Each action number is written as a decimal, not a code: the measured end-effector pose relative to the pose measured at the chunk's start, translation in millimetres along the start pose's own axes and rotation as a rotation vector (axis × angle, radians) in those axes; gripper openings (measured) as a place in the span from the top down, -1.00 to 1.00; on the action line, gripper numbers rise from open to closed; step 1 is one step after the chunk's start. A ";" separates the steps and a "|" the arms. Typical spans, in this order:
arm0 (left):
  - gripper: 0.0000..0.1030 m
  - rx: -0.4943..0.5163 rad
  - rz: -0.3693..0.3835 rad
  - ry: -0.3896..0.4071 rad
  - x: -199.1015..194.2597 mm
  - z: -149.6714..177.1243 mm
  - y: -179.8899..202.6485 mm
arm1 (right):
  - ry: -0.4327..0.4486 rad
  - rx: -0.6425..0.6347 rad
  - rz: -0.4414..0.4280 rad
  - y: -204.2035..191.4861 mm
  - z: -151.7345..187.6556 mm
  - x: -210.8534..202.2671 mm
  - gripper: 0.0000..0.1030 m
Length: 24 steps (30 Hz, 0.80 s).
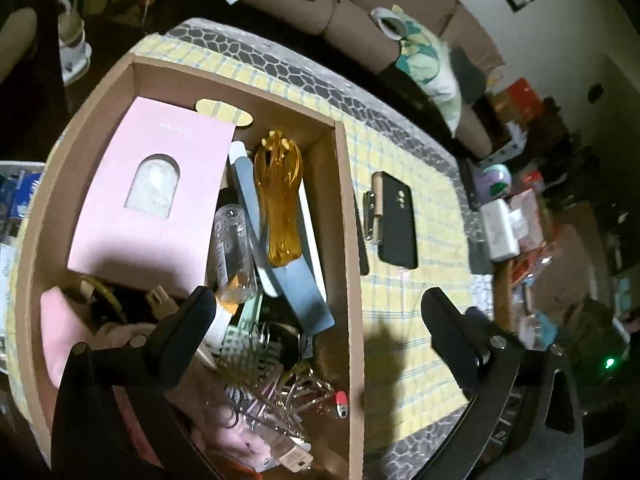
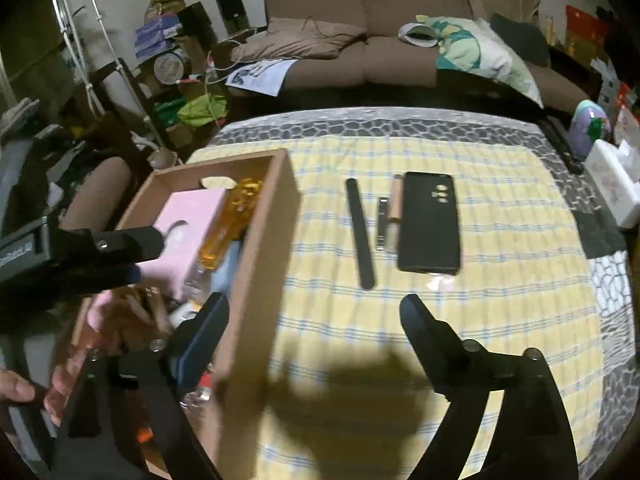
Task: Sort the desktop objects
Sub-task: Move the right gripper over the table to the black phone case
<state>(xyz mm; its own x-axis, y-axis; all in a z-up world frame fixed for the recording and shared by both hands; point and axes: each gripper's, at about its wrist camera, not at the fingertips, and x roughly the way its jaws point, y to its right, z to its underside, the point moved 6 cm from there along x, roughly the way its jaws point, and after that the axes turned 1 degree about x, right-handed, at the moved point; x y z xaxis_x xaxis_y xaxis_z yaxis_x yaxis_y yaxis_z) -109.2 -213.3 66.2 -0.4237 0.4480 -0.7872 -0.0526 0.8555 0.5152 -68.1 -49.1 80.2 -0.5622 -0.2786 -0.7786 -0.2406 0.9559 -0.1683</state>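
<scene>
An open cardboard box point(image 1: 347, 216) stands on the left of the yellow checked tablecloth point(image 1: 424, 288). It holds a pink carton point(image 1: 160, 196), an amber bottle point(image 1: 280, 208), a blue-grey nail file point(image 1: 298, 292), a clear bottle and small clutter. My left gripper point(image 1: 318, 300) hangs open over the box's right wall with nothing between its fingers. To the right of the box lie a black phone point(image 2: 428, 224), a nail clipper point(image 2: 383, 220) and a black nail file point(image 2: 360, 232). My right gripper point(image 2: 316, 304) is open and empty, above the cloth just in front of them.
A brown sofa point(image 2: 360, 20) with a printed pillow point(image 2: 480, 52) runs behind the table. A white tissue box point(image 2: 612, 188) and a remote sit at the table's right edge. Cluttered shelves stand at the back left. A hand point(image 2: 16, 392) shows at the lower left.
</scene>
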 end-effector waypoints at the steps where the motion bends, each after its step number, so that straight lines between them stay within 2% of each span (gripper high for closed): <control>1: -1.00 0.018 -0.024 0.009 -1.8 3.1 4.8 | -0.001 -0.010 0.007 5.2 1.0 -1.1 -0.89; 2: -1.00 0.035 -0.044 0.015 -3.7 6.0 8.3 | -0.002 -0.023 0.019 9.8 2.5 -1.3 -0.99; 3: -1.00 0.053 -0.064 0.022 -5.3 9.3 12.5 | 0.000 -0.029 0.027 15.3 3.8 -2.2 -1.00; 9: -1.00 0.132 -0.139 0.046 -8.9 29.0 34.7 | -0.002 0.011 0.063 52.1 10.3 -5.3 -1.00; 15: -1.00 0.206 -0.189 0.029 4.4 42.7 56.3 | 0.012 0.072 0.073 88.2 14.1 -9.6 -1.00; 24: -1.00 0.263 -0.185 0.005 33.5 43.9 79.3 | 0.039 0.133 0.078 128.6 20.7 -2.4 -1.00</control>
<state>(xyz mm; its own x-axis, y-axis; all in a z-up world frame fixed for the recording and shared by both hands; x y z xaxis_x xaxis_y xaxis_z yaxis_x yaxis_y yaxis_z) -87.9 -119.1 65.8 -0.4334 0.2778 -0.8573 0.1058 0.9604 0.2577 -81.3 76.4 47.9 -0.6064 -0.2037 -0.7686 -0.0898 0.9780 -0.1883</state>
